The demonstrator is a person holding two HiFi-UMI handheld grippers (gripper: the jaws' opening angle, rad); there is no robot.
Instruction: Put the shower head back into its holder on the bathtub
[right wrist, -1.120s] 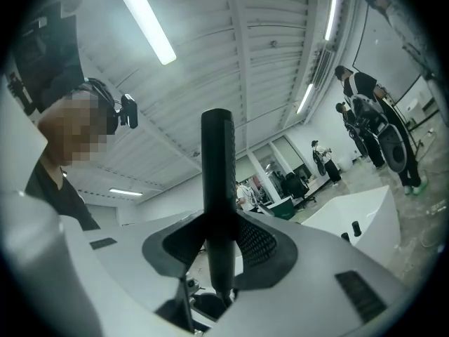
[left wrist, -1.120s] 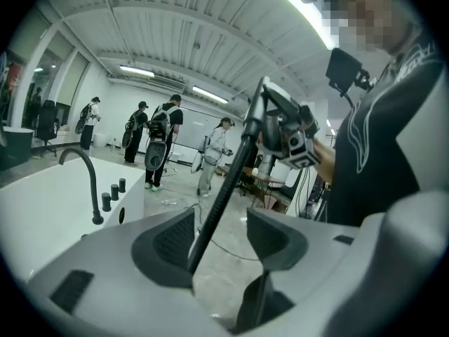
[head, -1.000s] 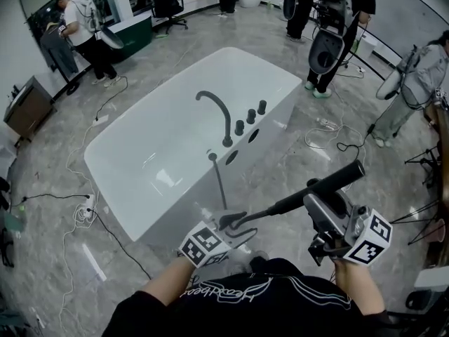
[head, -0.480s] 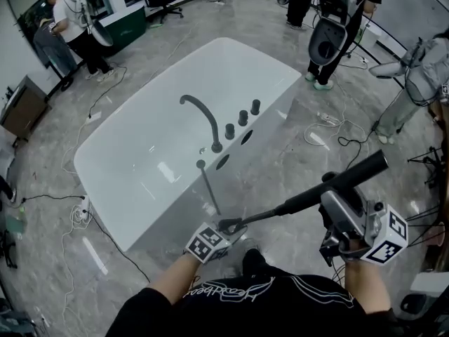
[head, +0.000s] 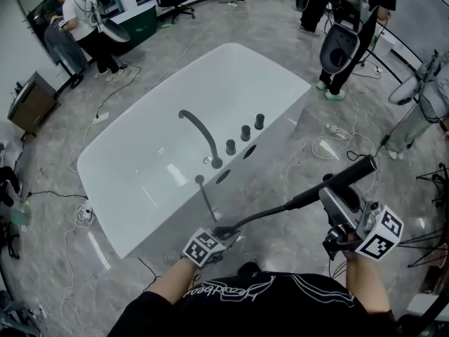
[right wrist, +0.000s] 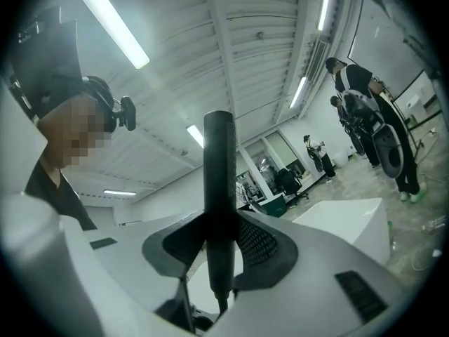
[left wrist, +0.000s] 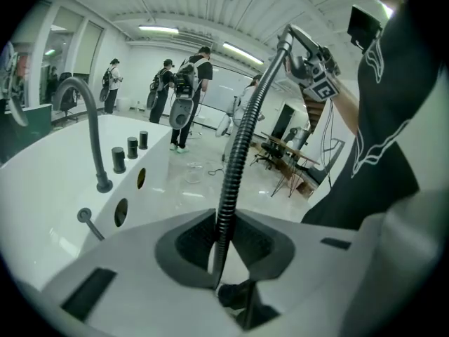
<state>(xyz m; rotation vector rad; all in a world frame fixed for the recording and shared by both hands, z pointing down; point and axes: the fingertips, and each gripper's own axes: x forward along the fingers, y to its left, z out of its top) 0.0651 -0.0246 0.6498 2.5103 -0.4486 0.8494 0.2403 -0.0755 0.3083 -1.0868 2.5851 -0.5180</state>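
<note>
The white bathtub (head: pixel 140 188) lies ahead, with a black curved faucet (head: pixel 200 133) and three knobs (head: pixel 245 133) on its near rim. The black shower head (head: pixel 347 174) points up and right, and my right gripper (head: pixel 328 194) is shut on its handle (right wrist: pixel 219 188). Its ribbed hose (head: pixel 263 213) runs left to my left gripper (head: pixel 223 232), then up to a small round fitting (head: pixel 200 180) on the rim. My left gripper (left wrist: pixel 223 223) has just been closing, and its pads now press on the hose (left wrist: pixel 235 160). My right gripper (right wrist: pixel 219 239) points slightly upward.
Two oval holes (head: pixel 249 152) open in the tub's near wall below the knobs. Cables (head: pixel 84 213) trail over the grey floor left and right of the tub. Several people (head: pixel 81 20) with equipment stand at the far side of the room.
My left gripper has dropped lower beside the tub and its jaws have drawn in from wide open onto the hose. The right gripper has shifted sideways with the shower head.
</note>
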